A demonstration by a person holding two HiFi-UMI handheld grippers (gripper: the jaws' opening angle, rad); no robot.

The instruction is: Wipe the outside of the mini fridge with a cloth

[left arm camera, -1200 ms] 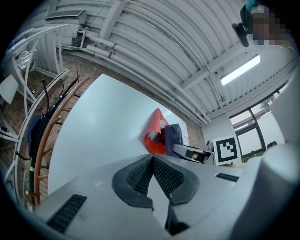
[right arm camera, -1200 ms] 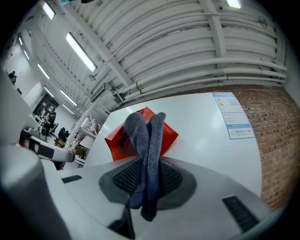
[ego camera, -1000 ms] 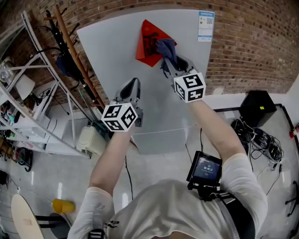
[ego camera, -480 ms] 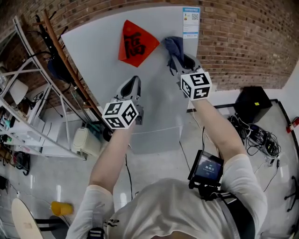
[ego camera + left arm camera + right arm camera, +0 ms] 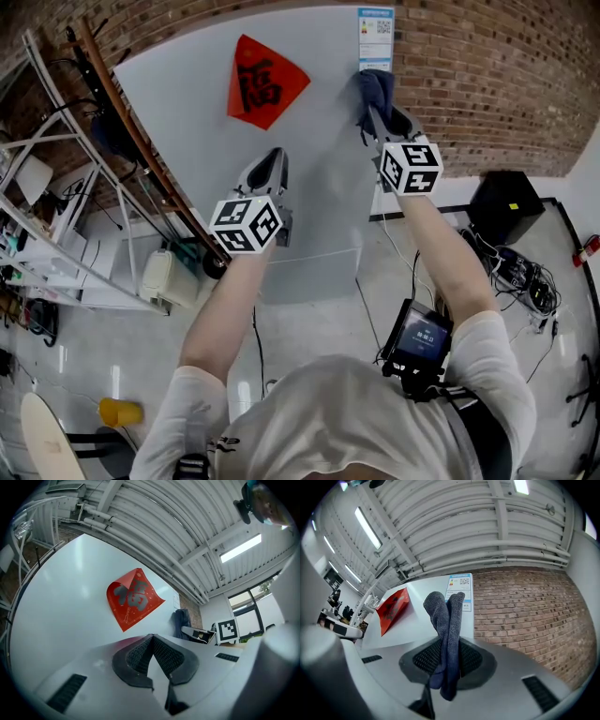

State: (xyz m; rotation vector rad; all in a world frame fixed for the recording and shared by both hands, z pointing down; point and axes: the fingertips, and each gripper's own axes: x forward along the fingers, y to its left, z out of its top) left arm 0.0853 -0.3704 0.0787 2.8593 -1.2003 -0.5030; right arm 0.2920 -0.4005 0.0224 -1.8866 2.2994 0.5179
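A: What is the person wearing?

B: A pale grey tee [image 5: 347,412] with short sleeves [image 5: 187,408]. A small black box [image 5: 419,339] with a lit bluish screen sits on its front. Just below the box is a dark clamp [image 5: 415,382], and a dark strap [image 5: 480,441] runs below and to the right of it.

A: And the grippers?

B: The left gripper [image 5: 274,157], up and left of the box, has a smooth grey shell and a white cube [image 5: 246,224] with black square markers. The right gripper [image 5: 382,114], above the box, has the same shell and cube. Up close, each shows dark mesh-textured pads [image 5: 138,656] in black rims, with slotted vents [image 5: 65,693] in the shell.
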